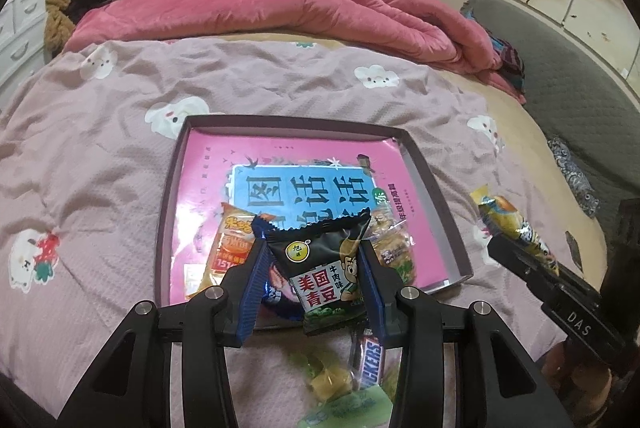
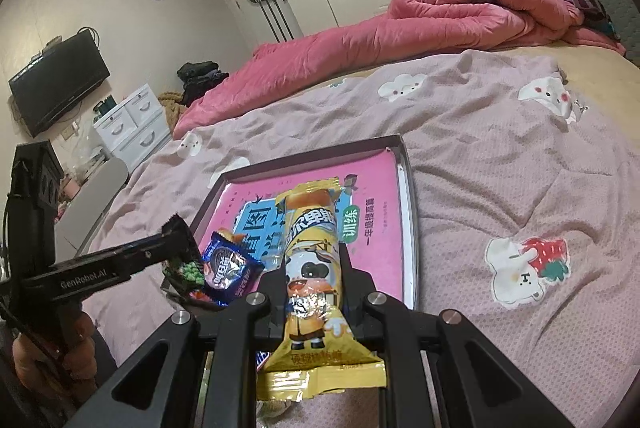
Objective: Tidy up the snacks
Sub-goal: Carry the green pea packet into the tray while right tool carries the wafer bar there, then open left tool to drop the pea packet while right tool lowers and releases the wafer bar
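Note:
My left gripper [image 1: 316,260] is shut on a black green-pea snack packet [image 1: 324,268], held above the near edge of a shallow box [image 1: 434,195] with a pink book inside. An orange snack packet [image 1: 234,248], a blue Oreo packet [image 2: 228,268] and a clear cracker packet [image 1: 390,248] lie in the box. My right gripper [image 2: 314,268] is shut on a long yellow cake packet [image 2: 314,280], held over the box's near right part. The right gripper also shows in the left wrist view [image 1: 532,260].
A Snickers bar [image 1: 370,364], a yellow candy [image 1: 330,384] and a green packet [image 1: 352,408] lie on the pink bed cover [image 1: 100,167] in front of the box. A folded red quilt [image 1: 280,11] lies behind. A grey headboard [image 1: 580,75] stands right.

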The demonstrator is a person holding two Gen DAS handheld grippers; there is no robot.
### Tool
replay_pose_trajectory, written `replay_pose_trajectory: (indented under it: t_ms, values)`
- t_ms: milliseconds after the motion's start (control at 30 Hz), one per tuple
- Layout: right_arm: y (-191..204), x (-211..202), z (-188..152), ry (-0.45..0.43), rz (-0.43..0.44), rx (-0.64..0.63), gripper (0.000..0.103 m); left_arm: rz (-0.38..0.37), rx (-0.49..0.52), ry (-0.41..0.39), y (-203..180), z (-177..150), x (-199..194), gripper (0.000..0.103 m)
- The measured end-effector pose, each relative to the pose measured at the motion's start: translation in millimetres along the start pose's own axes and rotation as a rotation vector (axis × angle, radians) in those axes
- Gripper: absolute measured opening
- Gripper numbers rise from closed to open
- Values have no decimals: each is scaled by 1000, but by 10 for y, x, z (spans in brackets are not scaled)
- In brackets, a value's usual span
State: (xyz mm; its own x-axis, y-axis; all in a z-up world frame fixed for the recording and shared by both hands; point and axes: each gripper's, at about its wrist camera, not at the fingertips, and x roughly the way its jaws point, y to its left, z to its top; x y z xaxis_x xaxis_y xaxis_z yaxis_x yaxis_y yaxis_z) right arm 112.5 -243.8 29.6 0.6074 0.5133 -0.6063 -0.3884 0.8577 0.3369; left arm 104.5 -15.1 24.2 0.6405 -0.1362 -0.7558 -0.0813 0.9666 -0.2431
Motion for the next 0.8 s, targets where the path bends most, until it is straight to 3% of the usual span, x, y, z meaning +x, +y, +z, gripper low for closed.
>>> replay_pose_trajectory:
  t_ms: [800]
  values:
    - [-189,327,155,25,-16,69,17,30,52,90,-189,0,500,45]
